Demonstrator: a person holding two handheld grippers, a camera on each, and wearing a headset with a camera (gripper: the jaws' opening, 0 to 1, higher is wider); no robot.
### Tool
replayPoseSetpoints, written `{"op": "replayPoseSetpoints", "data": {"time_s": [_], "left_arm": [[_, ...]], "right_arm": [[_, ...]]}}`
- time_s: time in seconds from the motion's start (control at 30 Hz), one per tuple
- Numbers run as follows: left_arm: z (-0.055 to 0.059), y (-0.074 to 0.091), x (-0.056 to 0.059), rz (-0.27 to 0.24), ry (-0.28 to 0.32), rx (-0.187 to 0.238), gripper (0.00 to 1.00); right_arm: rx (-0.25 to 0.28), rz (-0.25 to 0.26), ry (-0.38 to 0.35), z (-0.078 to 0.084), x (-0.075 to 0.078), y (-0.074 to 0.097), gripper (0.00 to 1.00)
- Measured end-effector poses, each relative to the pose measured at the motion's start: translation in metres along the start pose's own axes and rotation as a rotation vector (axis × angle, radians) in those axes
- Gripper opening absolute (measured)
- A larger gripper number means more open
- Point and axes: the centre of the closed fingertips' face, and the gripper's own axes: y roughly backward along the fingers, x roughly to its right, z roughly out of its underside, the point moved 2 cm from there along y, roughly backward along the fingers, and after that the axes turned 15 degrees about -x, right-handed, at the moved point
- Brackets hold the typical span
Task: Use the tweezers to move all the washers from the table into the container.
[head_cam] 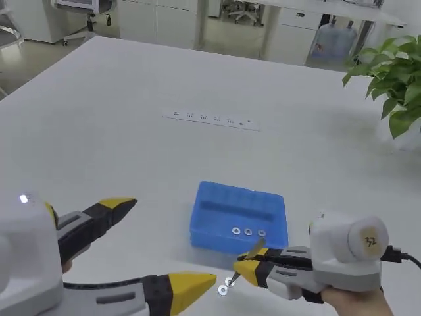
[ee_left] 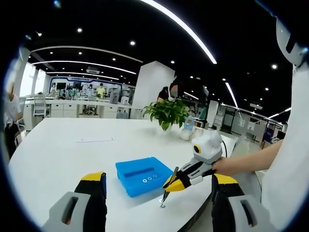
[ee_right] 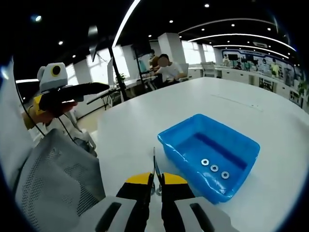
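Blue container (head_cam: 204,224), near-centre of white table (head_cam: 131,145): three washers (head_cam: 248,231) inside. Right gripper (head_cam: 242,264): clenched on tweezers (ee_right: 155,166), tips down at loose washers (head_cam: 224,288) (on the table, just near of the container). Left gripper (head_cam: 174,241): jaws spread wide, holding nothing.

Head view looks down — both low gripper views face the shared container (head_cam: 204,224).

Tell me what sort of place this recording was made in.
Probably an open-plan office or lab: office chairs and a water jug stand behind the white table, and rows of desks sit under long ceiling light strips.
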Motion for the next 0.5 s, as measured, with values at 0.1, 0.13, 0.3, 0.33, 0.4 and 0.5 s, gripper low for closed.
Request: {"op": "replayPoseSetpoints", "data": {"time_s": [0.1, 0.13, 0.3, 0.33, 0.4, 0.5], "left_arm": [[-0.0008, -0.0003, 0.0, 0.001, -0.007, 0.0, 0.91], [-0.0005, -0.0003, 0.0002, 0.004, -0.007, 0.0, 0.91], [0.003, -0.0001, 0.0001, 0.013, -0.001, -0.008, 0.9], [0.0036, -0.0006, -0.0003, 0.014, -0.002, -0.009, 0.9], [0.0036, -0.0021, -0.001, 0.02, -0.001, -0.011, 0.9], [0.0008, -0.0048, -0.0029, 0.024, -0.005, -0.008, 0.9]], "right_arm": [[-0.004, -0.002, 0.001, 0.0005, 0.0013, -0.0016, 0.03], [-0.01, 0.0, 0.007, 0.0016, 0.0021, -0.0026, 0.03], [0.003, -0.004, -0.011, 0.0014, 0.0061, -0.0028, 0.03], [0.003, -0.008, -0.016, 0.0014, 0.0062, -0.0034, 0.04], [0.003, -0.018, -0.017, 0.0008, 0.0047, -0.0038, 0.03], [-0.004, -0.026, -0.012, 0.0018, 0.0031, -0.0038, 0.04]]}}
